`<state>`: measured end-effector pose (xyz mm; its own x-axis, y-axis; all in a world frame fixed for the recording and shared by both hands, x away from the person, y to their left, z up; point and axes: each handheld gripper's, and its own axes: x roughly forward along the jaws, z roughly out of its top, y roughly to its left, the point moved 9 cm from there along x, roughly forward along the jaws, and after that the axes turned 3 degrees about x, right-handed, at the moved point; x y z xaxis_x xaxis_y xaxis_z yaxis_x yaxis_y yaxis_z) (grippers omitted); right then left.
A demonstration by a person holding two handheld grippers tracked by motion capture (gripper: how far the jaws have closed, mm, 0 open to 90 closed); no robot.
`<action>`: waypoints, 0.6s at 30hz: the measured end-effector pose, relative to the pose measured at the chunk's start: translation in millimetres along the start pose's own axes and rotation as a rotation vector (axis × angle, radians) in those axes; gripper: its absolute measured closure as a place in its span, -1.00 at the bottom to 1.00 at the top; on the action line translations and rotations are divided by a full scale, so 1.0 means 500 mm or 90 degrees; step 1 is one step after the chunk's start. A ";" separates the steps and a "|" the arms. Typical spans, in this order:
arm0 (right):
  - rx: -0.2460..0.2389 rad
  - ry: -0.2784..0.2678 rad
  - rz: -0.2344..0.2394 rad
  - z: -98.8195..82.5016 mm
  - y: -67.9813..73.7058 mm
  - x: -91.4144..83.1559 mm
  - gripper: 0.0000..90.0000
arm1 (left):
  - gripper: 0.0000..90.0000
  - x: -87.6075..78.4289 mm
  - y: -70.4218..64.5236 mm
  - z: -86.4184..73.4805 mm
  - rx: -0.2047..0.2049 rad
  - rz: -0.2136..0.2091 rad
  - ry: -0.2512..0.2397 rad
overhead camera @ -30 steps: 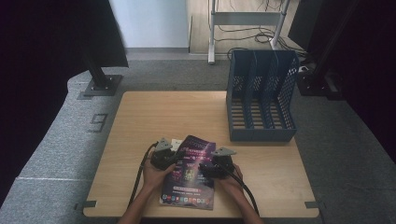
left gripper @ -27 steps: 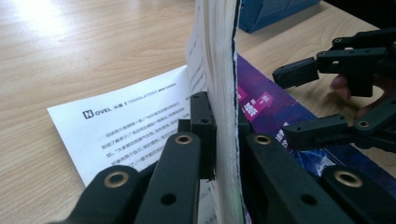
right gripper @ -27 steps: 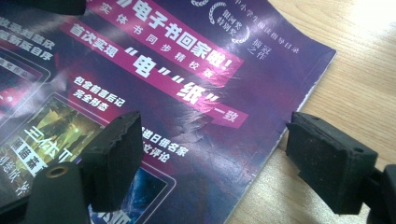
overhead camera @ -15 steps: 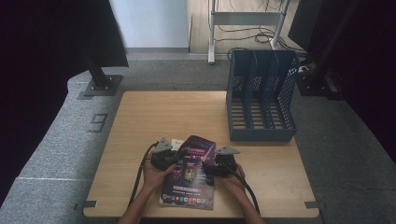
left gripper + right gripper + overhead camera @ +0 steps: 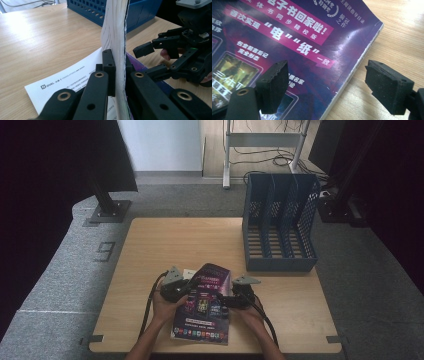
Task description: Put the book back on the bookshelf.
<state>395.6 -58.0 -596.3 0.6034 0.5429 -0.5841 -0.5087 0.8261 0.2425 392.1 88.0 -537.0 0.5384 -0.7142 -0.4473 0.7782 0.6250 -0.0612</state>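
Since the earlier frames little has moved; the book's [image 5: 204, 306] left edge stays lifted. The left gripper [image 5: 117, 72] has its jaws clamped on that raised edge, pages upright between them. The right gripper [image 5: 334, 85] has jaws apart, straddling the book's right edge on the table [image 5: 165, 245]. Its long axis runs away from the person, towards the blue file rack [image 5: 279, 225].

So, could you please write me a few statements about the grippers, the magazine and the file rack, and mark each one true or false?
1. The left gripper is clamped on the magazine's edge. True.
2. The right gripper is shut. False: its jaws stand open over the magazine's edge.
3. The blue file rack holds the magazine. False: the magazine is in front of it, on the wooden table.
4. A white sheet lies under the magazine. True.
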 end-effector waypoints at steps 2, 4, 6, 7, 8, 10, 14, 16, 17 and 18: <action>0.003 -0.002 0.007 0.002 0.003 -0.002 -0.59 | 0.96 -0.003 -0.007 0.008 0.009 -0.002 -0.005; 0.002 -0.002 0.011 0.004 0.005 -0.004 -0.60 | 0.96 -0.007 -0.010 0.014 0.013 -0.002 -0.010; 0.002 -0.003 0.013 0.006 0.007 -0.007 -0.60 | 0.96 -0.012 -0.011 0.018 0.014 -0.003 -0.015; 0.001 -0.004 0.015 0.007 0.009 -0.008 -0.60 | 0.96 -0.012 -0.011 0.018 0.014 -0.003 -0.015; 0.001 -0.004 0.016 0.008 0.010 -0.009 -0.61 | 0.96 -0.014 -0.012 0.022 0.015 -0.004 -0.019; 0.000 -0.006 0.020 0.010 0.012 -0.011 -0.61 | 0.96 -0.016 -0.014 0.024 0.015 -0.006 -0.021; 0.000 -0.008 0.025 0.012 0.013 -0.012 -0.62 | 0.96 -0.017 -0.016 0.025 0.016 -0.008 -0.023; -0.003 -0.006 0.030 0.014 0.012 -0.010 -0.62 | 0.96 -0.017 -0.016 0.025 0.013 -0.010 -0.024; -0.005 -0.006 0.031 0.015 0.012 -0.008 -0.62 | 0.96 -0.016 -0.016 0.025 0.012 -0.010 -0.024; -0.001 -0.004 0.033 0.017 0.012 -0.007 -0.63 | 0.96 -0.016 -0.016 0.025 0.012 -0.011 -0.024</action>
<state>395.5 -53.6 -586.4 0.5802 0.5854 -0.5663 -0.5401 0.7969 0.2705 385.6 84.8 -522.0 0.5368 -0.7358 -0.4129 0.7929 0.6072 -0.0515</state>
